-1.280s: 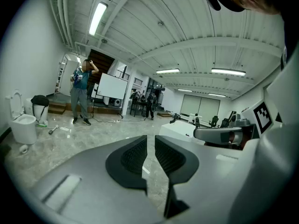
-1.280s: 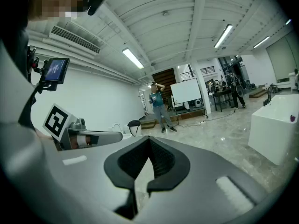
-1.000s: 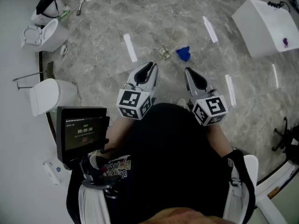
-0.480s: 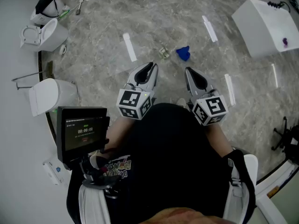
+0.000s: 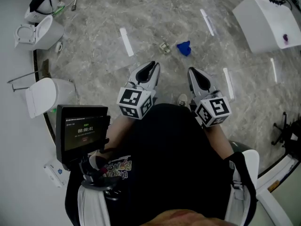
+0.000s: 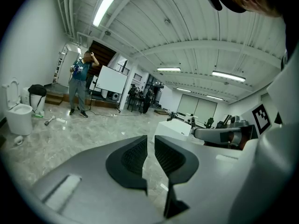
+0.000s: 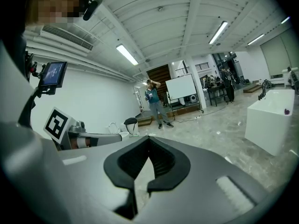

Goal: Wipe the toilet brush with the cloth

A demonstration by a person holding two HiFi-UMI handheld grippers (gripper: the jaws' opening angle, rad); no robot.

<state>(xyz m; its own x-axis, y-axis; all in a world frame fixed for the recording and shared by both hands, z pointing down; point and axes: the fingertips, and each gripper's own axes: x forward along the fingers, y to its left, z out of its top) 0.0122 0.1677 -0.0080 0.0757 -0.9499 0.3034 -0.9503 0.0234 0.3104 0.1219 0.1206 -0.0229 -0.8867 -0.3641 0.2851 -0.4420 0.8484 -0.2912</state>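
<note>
- The toilet brush (image 5: 75, 2) (image 6: 48, 121) lies flat on the grey floor (image 5: 155, 13) at the far left, well away from both my grippers.
- In the head view its long axis runs roughly away from me, leaning a little to one side. It is too small for me to tell which end carries the bristles.
- The blue cloth (image 5: 184, 47) sits bunched on the floor ahead of me, just beyond my grippers' tips and nearer the right one. It is well apart from the brush.
- My left gripper (image 5: 151, 66) (image 6: 151, 146) is held a little below level with its jaws a narrow slit apart and nothing between them.
- My right gripper (image 5: 194, 71) (image 7: 149, 141) is clenched tip to tip on nothing, and it points the same way beside the left one.
- A white toilet (image 5: 40, 32) and a black bin (image 5: 40, 4) stand close beside the brush, against the wall.
- A white tape strip (image 5: 126, 41) lies on the floor between my left gripper and the brush.
- A small pale object (image 5: 164, 47) rests just left of the cloth.
- A big white box (image 5: 263, 22) stands off to the far right.
- A person (image 6: 81, 85) stands far across the room, past the brush.
- A dark screen (image 5: 80, 133) hangs at my left side.
</note>
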